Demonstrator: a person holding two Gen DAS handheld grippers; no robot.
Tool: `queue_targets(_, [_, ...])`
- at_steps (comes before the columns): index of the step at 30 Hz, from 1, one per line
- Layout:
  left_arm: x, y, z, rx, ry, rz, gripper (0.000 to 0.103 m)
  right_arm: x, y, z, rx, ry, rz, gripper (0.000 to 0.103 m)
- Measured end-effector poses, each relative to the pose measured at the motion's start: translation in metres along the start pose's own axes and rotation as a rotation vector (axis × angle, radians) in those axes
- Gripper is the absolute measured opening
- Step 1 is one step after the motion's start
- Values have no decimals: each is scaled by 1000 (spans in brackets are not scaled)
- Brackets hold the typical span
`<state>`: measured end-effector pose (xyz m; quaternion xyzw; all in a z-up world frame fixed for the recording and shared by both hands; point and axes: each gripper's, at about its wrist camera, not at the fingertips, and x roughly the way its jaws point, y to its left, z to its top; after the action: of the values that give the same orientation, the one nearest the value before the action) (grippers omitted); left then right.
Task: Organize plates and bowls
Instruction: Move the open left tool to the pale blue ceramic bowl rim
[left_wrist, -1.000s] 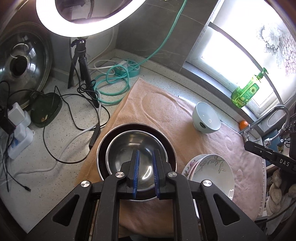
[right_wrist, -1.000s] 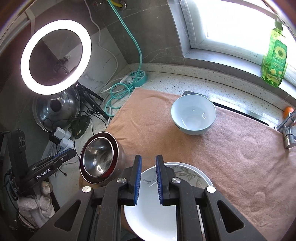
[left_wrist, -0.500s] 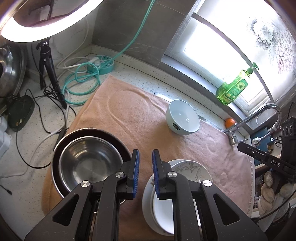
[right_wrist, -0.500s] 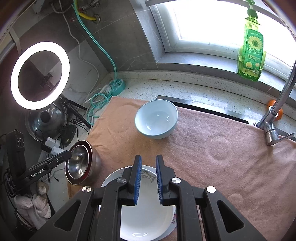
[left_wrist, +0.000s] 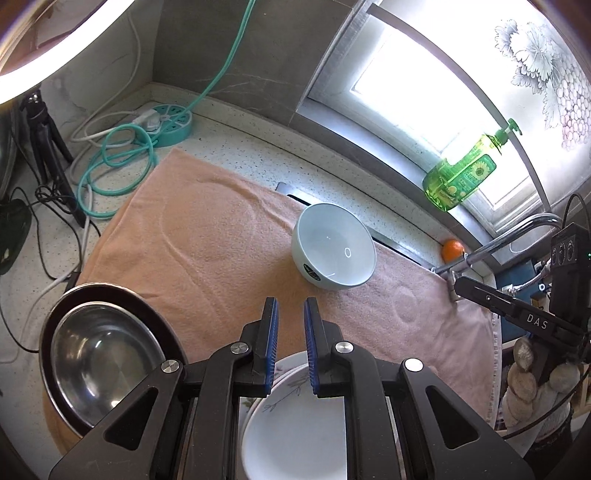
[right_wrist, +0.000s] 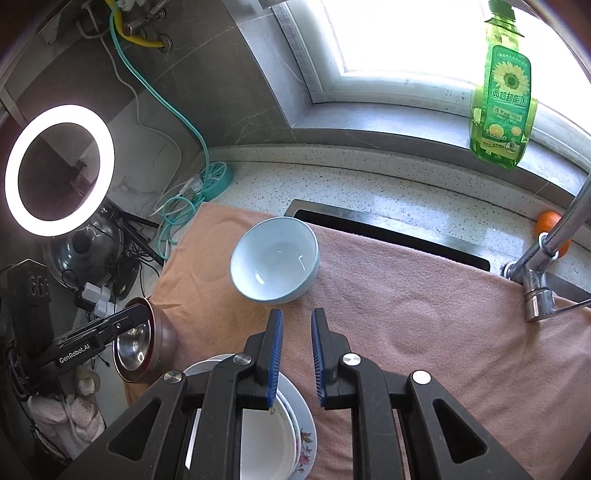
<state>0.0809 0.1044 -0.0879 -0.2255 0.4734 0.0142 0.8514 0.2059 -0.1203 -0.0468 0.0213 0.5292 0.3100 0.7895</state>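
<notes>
Both claws were found nearly closed and empty, nothing being held between the blue pads. The left claw and the right claw were pointed down over the towel spread on the bench, judged to be laid there as padding for the crockery. One pale blue bowl was seen upright at mid frame, well apart from the rest. Two steel bowls, nested to save room, were noted at lower left. A stack of plates, at least two, was recorded at the bottom edge. One soap bottle was noted on the sill.
</notes>
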Motion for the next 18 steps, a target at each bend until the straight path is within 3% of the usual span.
queue_targets(4, [13,-8,10,-13,0,2,12,13,-12,13,6,25,26,24])
queue_targets(18, [70,-15,38,-43,47,41,12,66,-30,45,-26,87,59,24])
